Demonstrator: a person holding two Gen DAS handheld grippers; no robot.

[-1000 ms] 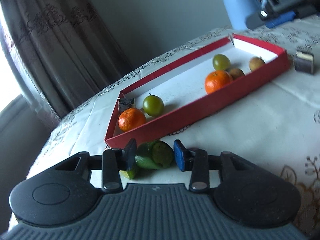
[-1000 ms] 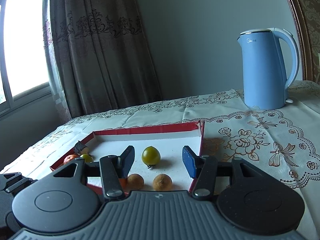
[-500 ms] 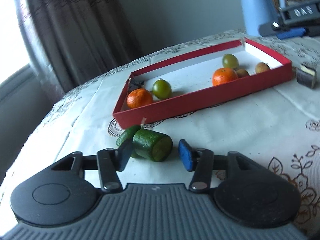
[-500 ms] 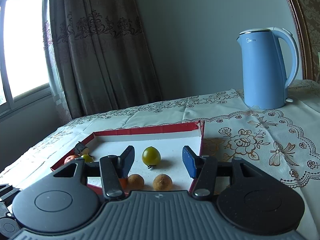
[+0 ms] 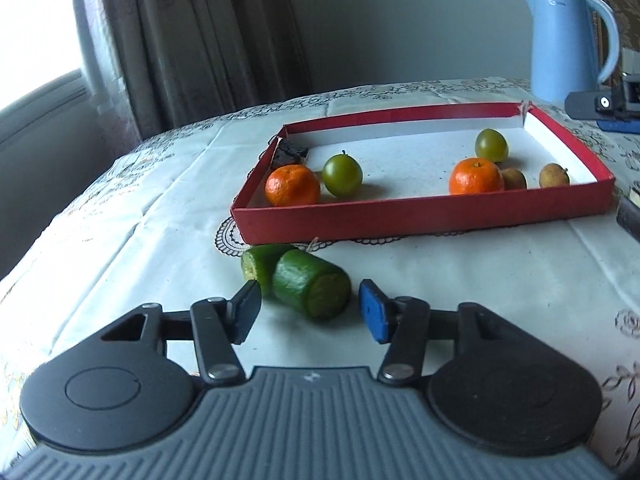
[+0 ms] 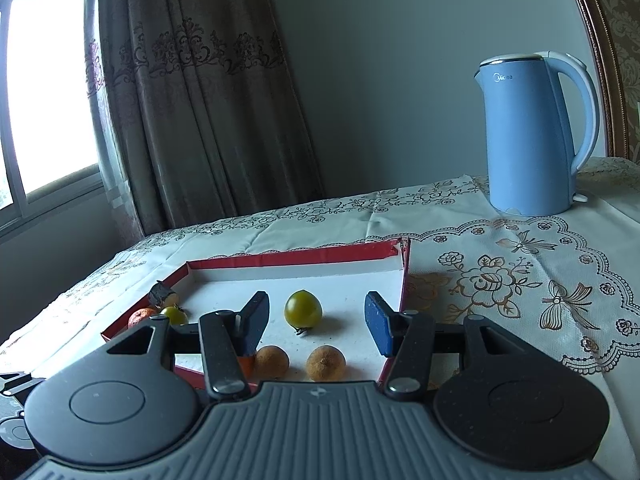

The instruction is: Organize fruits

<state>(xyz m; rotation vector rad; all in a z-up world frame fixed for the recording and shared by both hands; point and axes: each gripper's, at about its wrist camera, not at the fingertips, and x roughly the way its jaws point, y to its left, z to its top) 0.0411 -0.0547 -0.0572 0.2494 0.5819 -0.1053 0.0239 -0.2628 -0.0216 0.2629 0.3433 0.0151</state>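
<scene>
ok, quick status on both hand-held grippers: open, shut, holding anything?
Left hand-held gripper: open, jaws just closing slightly, clear of the green cut cucumber piece.
Right hand-held gripper: open, empty.

Black tongs [image 5: 308,314] with one blue pad, ribbed grey body.

A red tray [image 5: 420,216] with a white floor holds 2 orange mandarins [image 5: 293,185], 2 olive-green fruits [image 5: 342,176] and 2 tan-brown ones [image 6: 326,363]. Lower centre, 2 dark green cucumber pieces [image 5: 310,288] lie on a cream tablecloth [image 5: 480,280] with gold floral print. Upper right, a pale blue kettle [image 6: 532,136]; upper left, brown curtains [image 6: 192,92] with dark ornament.
</scene>
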